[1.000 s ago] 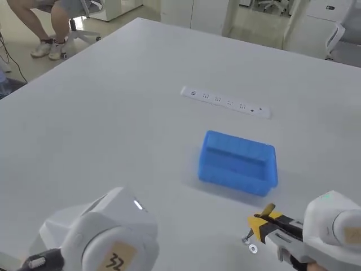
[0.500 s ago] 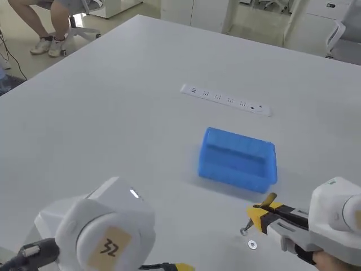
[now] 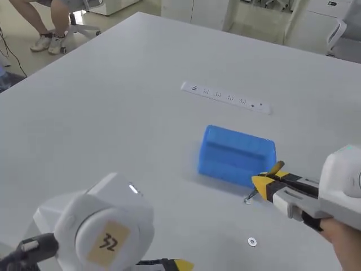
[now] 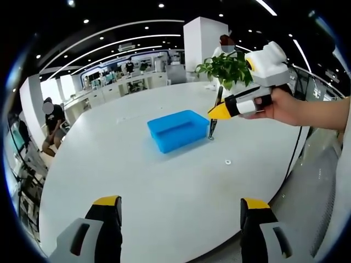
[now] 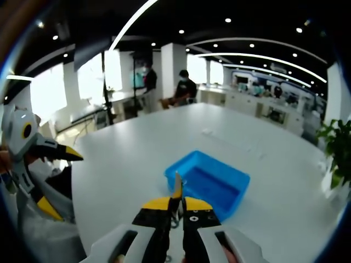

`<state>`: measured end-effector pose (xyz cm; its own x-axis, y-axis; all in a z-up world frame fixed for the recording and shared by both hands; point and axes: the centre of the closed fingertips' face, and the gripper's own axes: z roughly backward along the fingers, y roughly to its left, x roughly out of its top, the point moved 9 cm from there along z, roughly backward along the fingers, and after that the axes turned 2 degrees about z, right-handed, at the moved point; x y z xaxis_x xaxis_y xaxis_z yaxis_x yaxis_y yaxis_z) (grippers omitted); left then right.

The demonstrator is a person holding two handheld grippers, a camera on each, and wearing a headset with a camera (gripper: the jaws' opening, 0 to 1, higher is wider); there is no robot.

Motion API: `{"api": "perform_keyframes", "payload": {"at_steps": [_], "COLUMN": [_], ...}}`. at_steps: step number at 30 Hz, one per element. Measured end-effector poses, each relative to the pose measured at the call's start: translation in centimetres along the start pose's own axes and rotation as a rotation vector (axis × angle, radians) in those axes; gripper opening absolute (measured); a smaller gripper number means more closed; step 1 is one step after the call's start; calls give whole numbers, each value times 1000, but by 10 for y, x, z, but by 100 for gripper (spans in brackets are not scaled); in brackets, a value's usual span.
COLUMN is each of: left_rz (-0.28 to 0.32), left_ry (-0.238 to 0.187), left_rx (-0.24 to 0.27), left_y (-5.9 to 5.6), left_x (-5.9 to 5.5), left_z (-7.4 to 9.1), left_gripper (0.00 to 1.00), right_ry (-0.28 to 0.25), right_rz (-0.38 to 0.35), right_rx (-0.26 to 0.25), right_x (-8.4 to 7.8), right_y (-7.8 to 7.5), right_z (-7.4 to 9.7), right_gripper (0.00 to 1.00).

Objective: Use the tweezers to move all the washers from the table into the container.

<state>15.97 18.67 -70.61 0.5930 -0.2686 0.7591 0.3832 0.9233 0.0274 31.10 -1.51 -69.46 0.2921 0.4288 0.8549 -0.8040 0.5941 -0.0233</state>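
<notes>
Right gripper (image 3: 263, 182) at the table's (image 3: 113, 113) near-right edge, jaws pinched narrow on the tweezers (image 3: 251, 193). The tweezer points hang just beside the near wall of the blue container (image 3: 237, 153). A speck sits at the points, too small to tell whether it is a washer. In the right gripper view the jaws cover the lower tweezers and their points are hidden.

One washer (image 3: 252, 241) lies flat on the table, apart from the container and nearer the person.

Left gripper (image 4: 179, 204) jaws wide, holding nothing. In the head view its body is cut off at the bottom-left.

Power strip (image 3: 225, 97) lies beyond the container.
</notes>
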Motion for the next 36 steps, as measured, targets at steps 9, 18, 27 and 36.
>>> {"api": "perform_keyframes", "payload": {"at_steps": [9,18,27,36], "left_rz": [-2,-2,-8,-8], "left_ry": [7,9,15,24], "left_rx": [3,5,4,5], "left_y": [1,2,4,5], "left_x": [-1,-1,-1,-3], "left_z": [0,-1,0,-2], "left_gripper": [91,91,91,91], "right_ry": [-46,-72,-79,-46], "right_rz": [13,26,3,31], "right_rx": [-30,-40,-53,-95], "right_x": [20,32,37,30], "right_y": [-15,-15,-28,-41], "right_z": [-6,-13,-32,-53], "right_gripper": [3,3,3,3]}}
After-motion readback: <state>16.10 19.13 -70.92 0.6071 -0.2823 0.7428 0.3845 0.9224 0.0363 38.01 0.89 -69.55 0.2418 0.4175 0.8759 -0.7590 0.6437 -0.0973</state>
